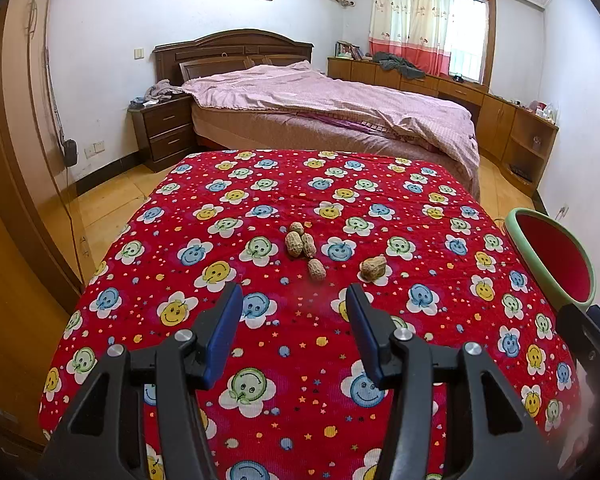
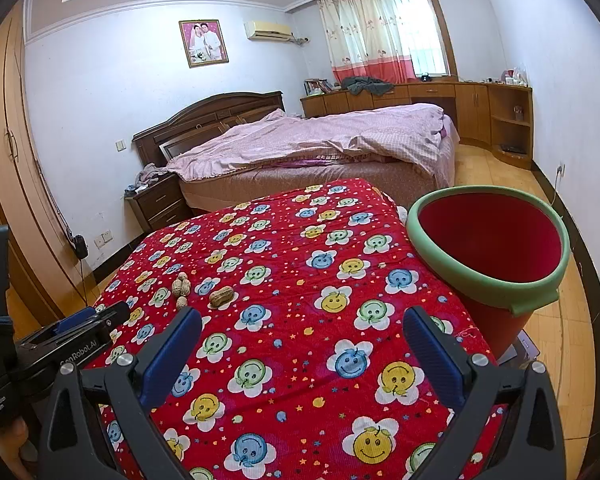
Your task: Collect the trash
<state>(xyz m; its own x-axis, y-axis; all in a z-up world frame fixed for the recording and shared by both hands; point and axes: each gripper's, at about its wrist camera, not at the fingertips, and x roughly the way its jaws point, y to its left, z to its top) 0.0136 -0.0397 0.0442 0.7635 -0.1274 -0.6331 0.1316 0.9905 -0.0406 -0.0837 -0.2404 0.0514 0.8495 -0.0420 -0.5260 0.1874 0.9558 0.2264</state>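
the left hand-held gripper [image 1: 294,308] hovers spread and empty, peanut shells [image 1: 305,246] at its twelve o'clock, while the right hand-held gripper [image 2: 302,334], also spread, faces the bin [image 2: 488,240] at two o'clock, seemingly ready to receive them.

Unmade bed [image 1: 332,108] with pink quilt, dark nightstand [image 1: 162,130], framed portrait [image 2: 203,43], curtained window [image 2: 384,28]

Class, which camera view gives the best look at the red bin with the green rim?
The right wrist view: the bin shows its whole rim and inside. The left wrist view catches only part of it at the frame's right edge.
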